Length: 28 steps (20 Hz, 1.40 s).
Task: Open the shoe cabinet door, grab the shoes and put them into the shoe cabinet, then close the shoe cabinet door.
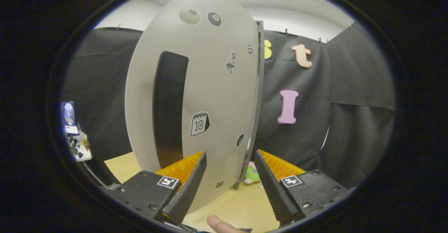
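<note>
The grey shoe cabinet [210, 96] stands close ahead, its door [203, 86] covered with several small stickers and carrying a tall dark vertical handle recess [169, 107]. The door's right edge [258, 96] stands a little proud of the cabinet body, so it looks slightly ajar. My gripper [229, 157] is open, its two fingers spread wide with nothing between them; the left finger [190, 180] overlaps the lower door face and the right finger [269, 180] lies just past the door's edge. A green and pink shoe-like item [252, 175] lies on the floor by the cabinet's base, between the fingers.
The floor [241, 205] is light wood. Black cloth walls [350, 96] surround the booth on both sides. A small stand with a device [75, 135] sits at the far left. A fingertip [218, 224] of the person shows below the fingers.
</note>
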Tool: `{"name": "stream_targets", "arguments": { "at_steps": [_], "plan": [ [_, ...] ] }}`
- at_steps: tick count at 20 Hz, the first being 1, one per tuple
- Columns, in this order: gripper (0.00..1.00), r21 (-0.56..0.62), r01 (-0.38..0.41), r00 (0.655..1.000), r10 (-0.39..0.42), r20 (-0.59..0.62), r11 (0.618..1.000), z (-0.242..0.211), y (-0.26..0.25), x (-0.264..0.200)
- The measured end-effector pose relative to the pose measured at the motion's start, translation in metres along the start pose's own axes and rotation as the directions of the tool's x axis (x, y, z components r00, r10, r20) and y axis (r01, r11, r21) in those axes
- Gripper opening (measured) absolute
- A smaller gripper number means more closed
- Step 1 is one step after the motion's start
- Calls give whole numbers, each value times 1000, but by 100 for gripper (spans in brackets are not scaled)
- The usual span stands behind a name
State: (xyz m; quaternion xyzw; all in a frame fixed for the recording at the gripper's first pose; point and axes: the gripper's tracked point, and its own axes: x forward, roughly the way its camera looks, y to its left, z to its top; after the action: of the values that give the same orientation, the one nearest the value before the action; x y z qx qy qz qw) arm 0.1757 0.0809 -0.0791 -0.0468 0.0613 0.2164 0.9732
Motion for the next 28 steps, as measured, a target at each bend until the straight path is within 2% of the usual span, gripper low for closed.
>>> {"name": "stream_targets", "arguments": {
  "at_steps": [4,9,12,15,23,28],
  "plan": [
    [92,22,-12,1000,12,7,1000,1,24,13],
    [92,22,2,999,-1,-42,1000,-13,44,46],
    [92,42,-28,998,31,-62,999,-20,63,65],
    [97,32,-10,998,12,-63,999,-23,76,69],
    [98,3,106,994,-106,37,994,-12,87,28],
    [98,84,125,991,-129,45,989,-14,101,-12]
  ]
}}
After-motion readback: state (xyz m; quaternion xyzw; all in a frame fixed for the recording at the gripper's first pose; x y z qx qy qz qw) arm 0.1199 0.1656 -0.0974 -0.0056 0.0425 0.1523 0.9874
